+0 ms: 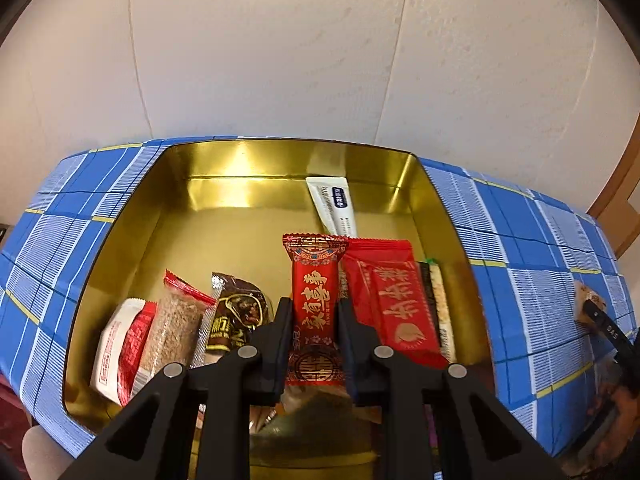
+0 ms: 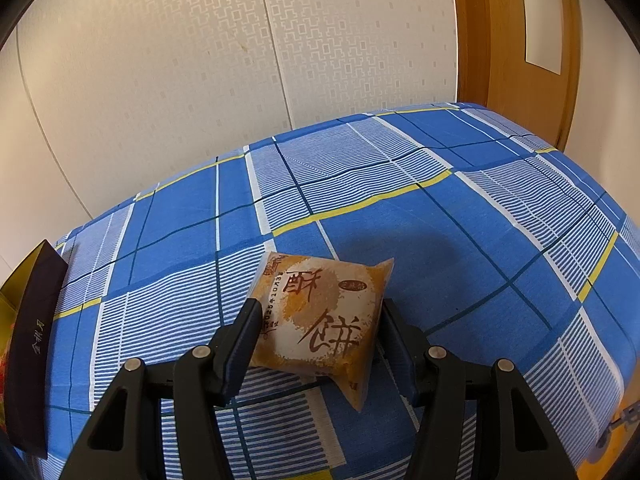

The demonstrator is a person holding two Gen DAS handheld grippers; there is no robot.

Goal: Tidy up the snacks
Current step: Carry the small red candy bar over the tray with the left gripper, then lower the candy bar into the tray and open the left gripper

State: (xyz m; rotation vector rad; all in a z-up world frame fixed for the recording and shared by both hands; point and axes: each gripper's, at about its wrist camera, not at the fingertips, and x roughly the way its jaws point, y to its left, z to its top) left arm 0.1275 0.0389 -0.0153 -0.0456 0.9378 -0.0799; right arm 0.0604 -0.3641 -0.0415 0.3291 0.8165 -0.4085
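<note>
A gold tin box (image 1: 224,168) sits on the blue plaid cloth (image 1: 520,240). My left gripper (image 1: 314,308) is shut on a slim red snack bar (image 1: 316,280) and holds it over the box's near part. In the box lie a flat red packet (image 1: 396,300), a white tube-like packet (image 1: 332,208), a brown packet (image 1: 238,312), a clear grain bar (image 1: 176,320) and a white-and-red packet (image 1: 120,348). My right gripper (image 2: 318,312) has its fingers against both sides of an orange pastry packet (image 2: 320,316) on the cloth (image 2: 400,208).
The box's dark outer wall (image 2: 32,344) shows at the left edge of the right wrist view. A wallpapered wall (image 2: 200,60) runs behind the table and a wooden door frame (image 2: 500,40) stands at the right. The right gripper and pastry packet show at the left wrist view's right edge (image 1: 592,308).
</note>
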